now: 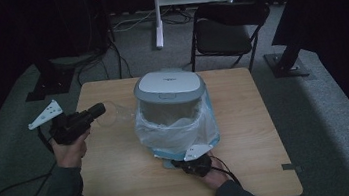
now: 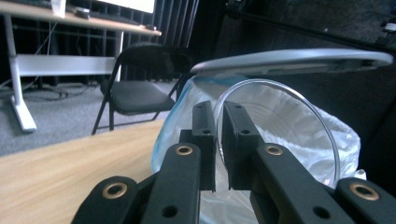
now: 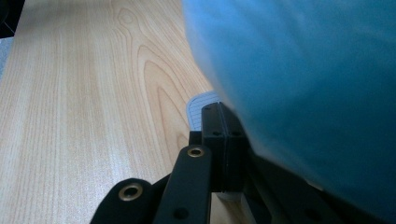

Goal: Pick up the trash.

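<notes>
High view, bin: a grey-lidded trash bin [image 1: 171,108] is standing at centre of the table [image 1: 122,180], lid tipped up, a clear bag [image 1: 176,130] lining it and spilling over the rim.
High view, cup: a clear plastic cup [image 1: 116,114] is hanging left of the bin, held sideways by its rim.
High view, left gripper: the left gripper [image 1: 94,111] is reaching in from the left edge, pinching the cup.
High view, right gripper: the right gripper [image 1: 191,165] is sitting low at the bin's front base; jaw state hard to read here.
Left gripper view, cup: the cup [image 2: 299,135] is see-through and thin-walled, mouth facing the camera; the jaws are pressing on its rim wall, one inside, one outside.
Left gripper view, bin: the bag [image 2: 348,140] is showing right behind the cup, under the raised lid [image 2: 299,61].
Right gripper view, jaws: pressed together at bottom centre, possibly on a small ribbed grey tab [image 3: 201,108], likely a pedal; can't tell.
Right gripper view, bin: the blue bin side [image 3: 317,79] is blurring across the right.
Risk: the thin rim may be buckling or slipping if the pinch is off; the lid could drop if the right gripper lifts.
</notes>
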The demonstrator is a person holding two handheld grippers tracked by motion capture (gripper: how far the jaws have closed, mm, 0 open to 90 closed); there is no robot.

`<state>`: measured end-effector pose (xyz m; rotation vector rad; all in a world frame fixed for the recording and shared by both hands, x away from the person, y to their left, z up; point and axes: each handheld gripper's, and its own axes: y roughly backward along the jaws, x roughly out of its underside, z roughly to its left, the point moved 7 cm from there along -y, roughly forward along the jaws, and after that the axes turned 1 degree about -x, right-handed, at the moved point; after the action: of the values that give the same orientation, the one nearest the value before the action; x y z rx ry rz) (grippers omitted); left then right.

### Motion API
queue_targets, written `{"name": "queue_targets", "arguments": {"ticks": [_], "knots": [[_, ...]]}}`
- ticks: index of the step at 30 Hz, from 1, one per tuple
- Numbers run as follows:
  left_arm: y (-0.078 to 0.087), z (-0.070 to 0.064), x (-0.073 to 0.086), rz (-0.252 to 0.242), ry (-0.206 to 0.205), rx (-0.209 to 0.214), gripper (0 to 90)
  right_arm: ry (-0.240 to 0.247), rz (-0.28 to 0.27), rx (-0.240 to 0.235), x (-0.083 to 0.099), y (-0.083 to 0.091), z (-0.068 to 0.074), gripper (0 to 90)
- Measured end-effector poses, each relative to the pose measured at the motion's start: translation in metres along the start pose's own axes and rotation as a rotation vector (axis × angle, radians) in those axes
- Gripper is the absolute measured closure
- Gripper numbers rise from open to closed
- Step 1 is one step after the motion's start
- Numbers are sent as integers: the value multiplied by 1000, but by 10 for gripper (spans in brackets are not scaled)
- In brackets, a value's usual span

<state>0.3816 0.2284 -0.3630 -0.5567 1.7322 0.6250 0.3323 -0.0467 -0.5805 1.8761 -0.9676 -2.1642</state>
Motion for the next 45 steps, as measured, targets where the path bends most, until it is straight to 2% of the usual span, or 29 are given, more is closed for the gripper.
{"name": "queue_targets", "arguments": {"ticks": [8, 14, 18, 27, 34, 42, 45], "knots": [[-3, -9, -8, -43, -36, 22, 847, 0, 0, 0, 0, 0, 0, 900], [-5, -14, -10, -65, -49, 42, 847, 3, 1, -2, 0, 0, 0, 900], [-4, -16, -14, -84, -61, 42, 847, 3, 0, -3, 0, 0, 0, 900], [0, -21, -24, -129, -75, 45, 847, 2, 1, -4, 0, 0, 0, 900], [-4, -30, -29, -154, -84, 70, 847, 3, 1, -5, 0, 0, 0, 900], [-10, -38, -25, -166, -77, 103, 847, 3, 1, -6, 0, 0, 0, 900], [-10, -37, -24, -166, -76, 100, 847, 3, 1, -7, 0, 0, 0, 900]]}}
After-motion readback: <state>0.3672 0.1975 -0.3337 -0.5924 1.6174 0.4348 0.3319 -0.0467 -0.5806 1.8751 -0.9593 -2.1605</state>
